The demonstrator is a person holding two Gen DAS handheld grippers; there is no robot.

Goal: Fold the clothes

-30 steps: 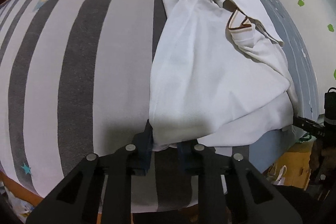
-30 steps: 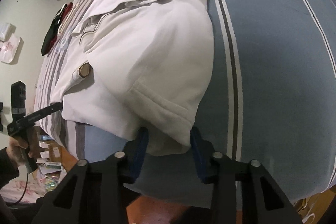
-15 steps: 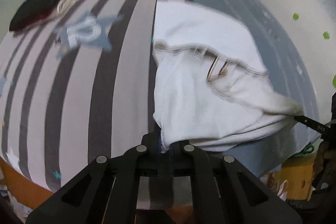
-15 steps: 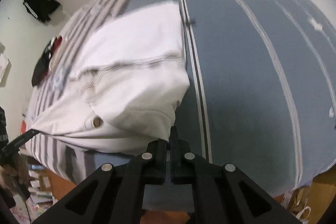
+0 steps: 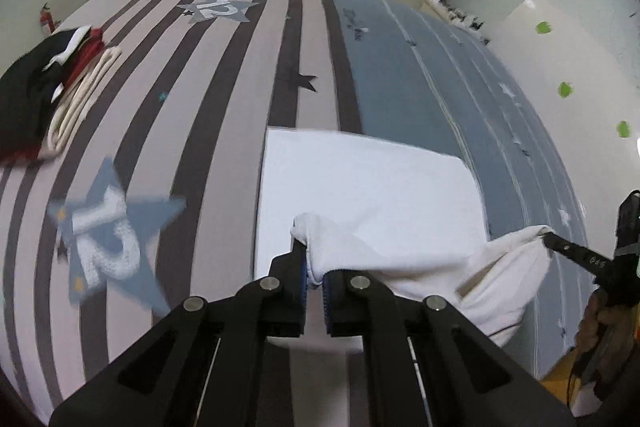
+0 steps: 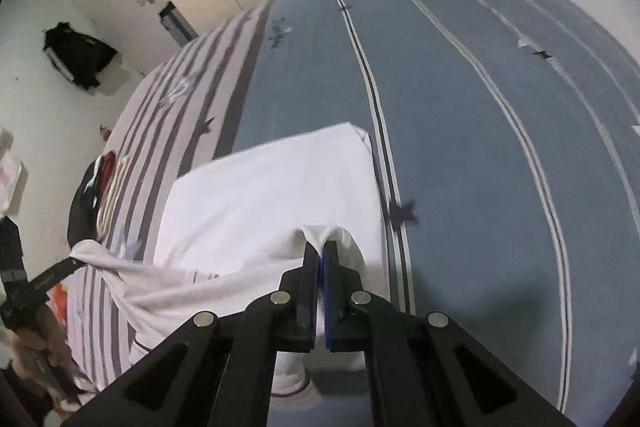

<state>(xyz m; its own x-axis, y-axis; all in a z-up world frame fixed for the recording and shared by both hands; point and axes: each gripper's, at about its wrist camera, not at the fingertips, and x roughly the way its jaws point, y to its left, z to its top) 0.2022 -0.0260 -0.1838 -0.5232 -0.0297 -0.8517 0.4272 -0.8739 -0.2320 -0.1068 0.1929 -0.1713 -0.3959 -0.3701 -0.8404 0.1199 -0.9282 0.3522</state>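
The white shirt (image 5: 372, 195) lay on the striped bed (image 5: 208, 99) just ahead of both grippers, its far part flat and its near edge lifted and stretched between them. The left gripper (image 5: 314, 277) was clamped on a bunched corner of the cloth, and the right gripper (image 6: 321, 263) was clamped on the other near corner. The cloth looked light, soft and limp, since it sagged between the two holds, so I judged that the corners of the hem were the good places to hold it, both pulled evenly so that the fold stays straight.
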